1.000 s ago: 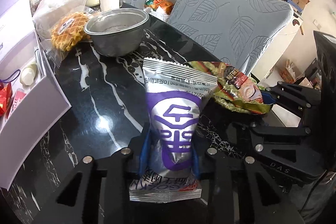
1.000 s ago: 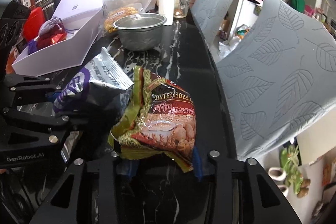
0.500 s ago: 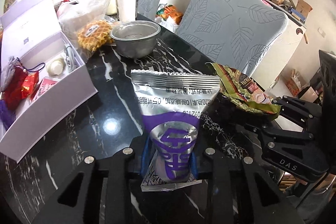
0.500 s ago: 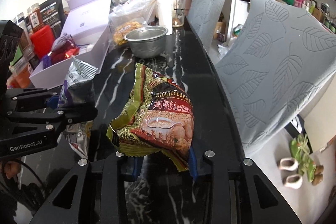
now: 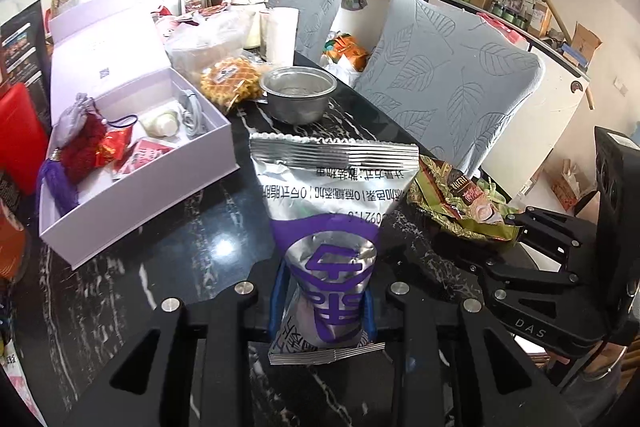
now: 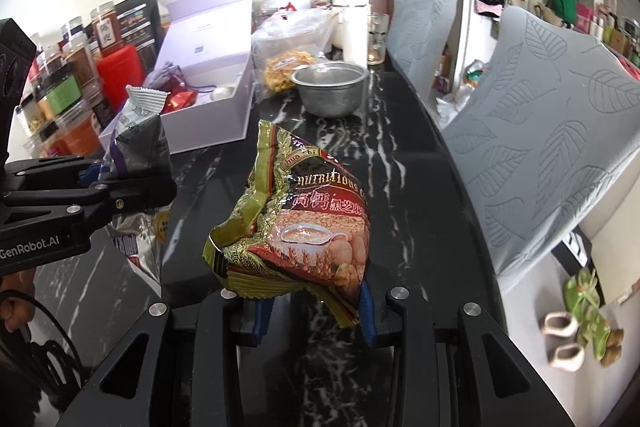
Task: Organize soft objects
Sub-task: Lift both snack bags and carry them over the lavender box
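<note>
**Two snack packets held above a cluttered dark marble surface**

A black, white-veined marble surface (image 5: 132, 247) runs down a crowded room, with grey leaf-patterned chairs (image 5: 448, 87) along one side. On it stand a metal bowl (image 5: 299, 98), a bagged waffle (image 5: 230, 79) and an open white box (image 5: 140, 163) holding red pouches.

The left wrist view looks straight down the left tongs (image 5: 322, 301), which are pressed tight on the lower part of a silver-and-purple packet (image 5: 330, 211); the packet stands upright between the blue pads, clear of the marble. This view shows the box's inside and, at the right edge, the right tongs side-on with a crumpled green end of the other packet.

The right wrist view shows the right tongs (image 6: 314, 309) pinching the bottom edge of a green-and-red cereal packet (image 6: 304, 223), its printed face legible. Only here appear the jars (image 6: 60, 83) stacked along the wall, shoes (image 6: 576, 327) on the floor, and a hand (image 6: 16, 291) gripping the left tool. From this side the silver packet shows as a thin edge, just beside the cereal packet without touching.
</note>
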The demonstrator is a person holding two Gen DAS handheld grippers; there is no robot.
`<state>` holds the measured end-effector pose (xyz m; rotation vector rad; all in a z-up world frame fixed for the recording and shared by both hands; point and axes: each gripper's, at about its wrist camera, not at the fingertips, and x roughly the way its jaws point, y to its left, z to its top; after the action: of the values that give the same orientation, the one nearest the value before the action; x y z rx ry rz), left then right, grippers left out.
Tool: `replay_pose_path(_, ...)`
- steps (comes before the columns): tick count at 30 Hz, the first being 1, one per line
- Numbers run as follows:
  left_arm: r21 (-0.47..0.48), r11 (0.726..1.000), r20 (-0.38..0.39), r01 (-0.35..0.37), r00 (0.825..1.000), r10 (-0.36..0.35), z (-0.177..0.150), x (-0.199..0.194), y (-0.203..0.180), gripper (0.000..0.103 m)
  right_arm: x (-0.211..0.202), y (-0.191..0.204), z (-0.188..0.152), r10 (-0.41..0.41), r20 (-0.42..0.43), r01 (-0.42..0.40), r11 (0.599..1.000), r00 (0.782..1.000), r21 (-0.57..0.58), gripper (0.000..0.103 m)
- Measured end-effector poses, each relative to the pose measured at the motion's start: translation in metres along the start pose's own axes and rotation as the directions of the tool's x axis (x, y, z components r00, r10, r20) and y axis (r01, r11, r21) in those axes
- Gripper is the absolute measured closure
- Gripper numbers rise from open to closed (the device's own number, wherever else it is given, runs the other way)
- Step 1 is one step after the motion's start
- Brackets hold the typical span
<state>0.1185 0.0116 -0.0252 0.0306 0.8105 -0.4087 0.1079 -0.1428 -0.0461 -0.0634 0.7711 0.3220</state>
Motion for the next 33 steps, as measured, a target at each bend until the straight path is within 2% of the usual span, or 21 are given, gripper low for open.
replay_pose_path(13,-0.06,0.995,0.029,-0.074,0.997,0.076,-0.024,-0.04,0.032,0.074,-0.007,0.054,-0.003,0.086,0.01,-0.085,0.993,0.996,-0.08,0.069)
replay_pose_path(24,-0.12,0.982,0.046,-0.147,0.987,0.153,-0.044,-0.077,0.061,0.074,-0.009,0.102,-0.001,0.183,0.021,-0.178,0.973,0.983,-0.15,0.069)
replay_pose_path(33,-0.153,0.971,0.063,-0.184,0.979,0.196,-0.051,-0.098,0.081,0.074,-0.008,0.13,0.004,0.232,0.015,-0.224,0.953,0.973,-0.204,0.069)
